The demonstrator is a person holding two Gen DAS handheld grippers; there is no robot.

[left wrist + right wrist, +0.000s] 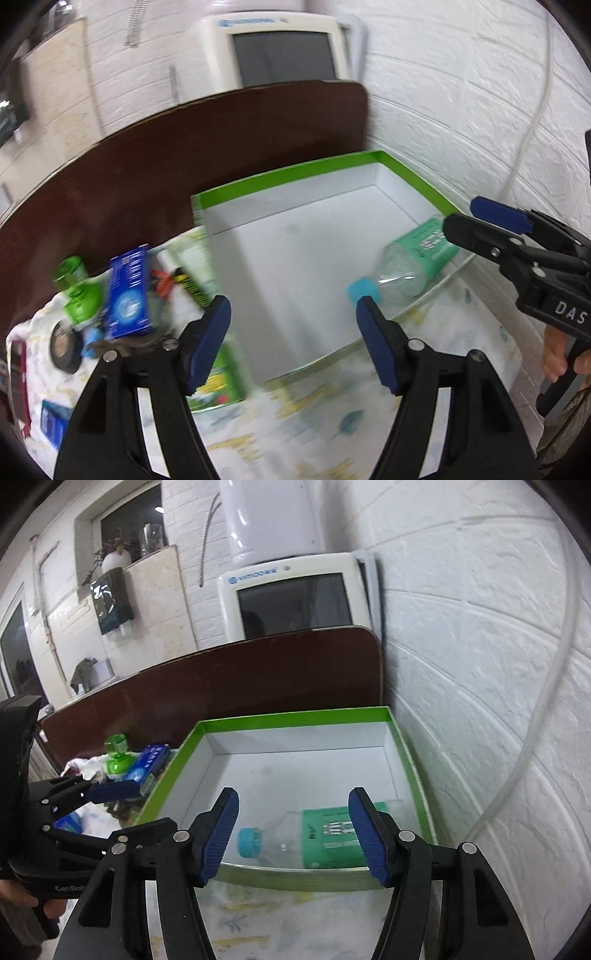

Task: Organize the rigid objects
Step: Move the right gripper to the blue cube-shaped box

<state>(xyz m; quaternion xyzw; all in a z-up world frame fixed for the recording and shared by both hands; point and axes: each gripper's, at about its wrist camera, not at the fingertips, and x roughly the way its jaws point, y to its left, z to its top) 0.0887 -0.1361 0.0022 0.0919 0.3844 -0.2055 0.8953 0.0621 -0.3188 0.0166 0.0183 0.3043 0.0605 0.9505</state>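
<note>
Cloth (461,354) covers the table by a white brick wall (480,664).

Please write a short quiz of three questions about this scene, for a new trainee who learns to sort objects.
1. True or false: the plastic bottle lies on its side inside the green-rimmed box.
2. What colour is the bottle's cap? A) red B) light blue C) black
3. Fill in: the blue carton and the green bottle are ____ the box.

Key:
1. True.
2. B.
3. Outside; they sit on the patterned cloth to its left. Both the left gripper and the right gripper are open and hold nothing.
</note>
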